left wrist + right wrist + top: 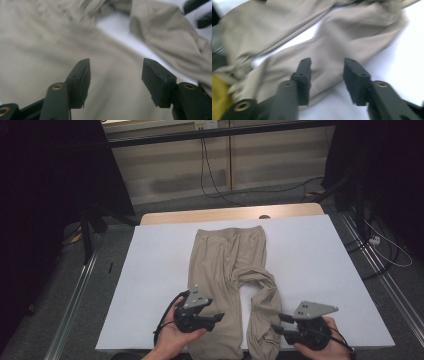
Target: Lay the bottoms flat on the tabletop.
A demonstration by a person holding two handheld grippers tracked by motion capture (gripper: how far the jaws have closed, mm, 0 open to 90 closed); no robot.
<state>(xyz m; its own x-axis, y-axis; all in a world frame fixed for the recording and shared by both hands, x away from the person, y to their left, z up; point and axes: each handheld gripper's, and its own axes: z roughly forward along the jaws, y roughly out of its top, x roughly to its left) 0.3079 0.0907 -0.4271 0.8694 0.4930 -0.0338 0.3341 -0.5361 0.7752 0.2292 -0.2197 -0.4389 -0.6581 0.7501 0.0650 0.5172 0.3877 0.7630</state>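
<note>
Scene: a white table top (320,255) is seen from above, w/ a wooden edge at its far side and grey floor around it.
Trousers: a pair of beige trousers (220,265) is laid lengthwise down the middle of the table, waistband at the far end, leg ends at the near edge.
Left leg: it is laid flat and fairly straight, reaching to the near table edge.
Right leg: it is twisted and bunched approx. halfway down, w/ a gap of white table shown between the two legs.
Left gripper: the left gripper (220,317) is held in the person's left hand (172,337) at the near edge, over the lower part of the left leg. Its jaws are seen apart in the left gripper view (115,80), w/ the flat beige cloth beyond them; nothing is clamped, and whether the tips touch the cloth can't be told.
Right gripper: the right gripper (281,324) is held in the right hand (325,347), just beside the lower part of the twisted leg, jaws pointed toward it. In the right gripper view (327,80) the jaws are seen apart, w/ the leg's cloth and bare table behind the gap; no cloth is pinched.
Blur: both gripper views are smeared, so fine detail of the fabric is lost.
</note>
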